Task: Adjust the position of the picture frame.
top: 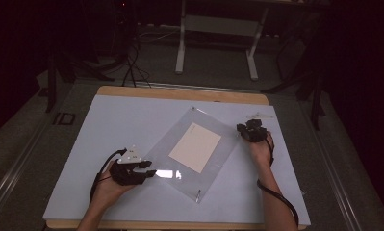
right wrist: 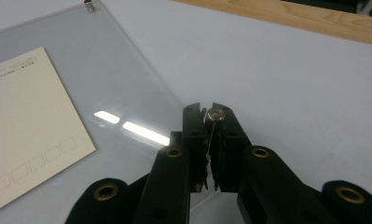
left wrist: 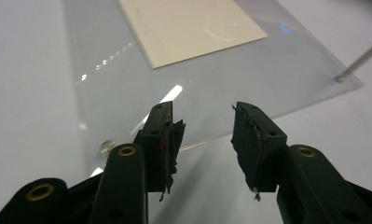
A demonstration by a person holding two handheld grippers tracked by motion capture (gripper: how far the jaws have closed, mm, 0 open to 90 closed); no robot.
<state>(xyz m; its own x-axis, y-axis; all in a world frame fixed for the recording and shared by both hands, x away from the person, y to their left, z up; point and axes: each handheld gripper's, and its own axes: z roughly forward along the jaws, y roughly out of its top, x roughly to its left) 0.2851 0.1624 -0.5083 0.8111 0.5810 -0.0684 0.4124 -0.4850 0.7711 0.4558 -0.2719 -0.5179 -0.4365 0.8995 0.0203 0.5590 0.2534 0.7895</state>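
White table (top: 108, 125): right hand-held gripper (right wrist: 210, 122) clamped on metal pin (right wrist: 214, 115).

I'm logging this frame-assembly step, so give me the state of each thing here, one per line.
Acrylic sheet: flat on the table, lying at an angle.
Card: flat on the sheet.
Corner pin: upright, clamped between the jaws.
Right gripper: shut on the corner pin.
Left gripper: open, empty, at the sheet's edge.

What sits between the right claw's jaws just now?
The right claw is closed on a small metal pin at the clear acrylic sheet's corner; the right gripper view shows it.
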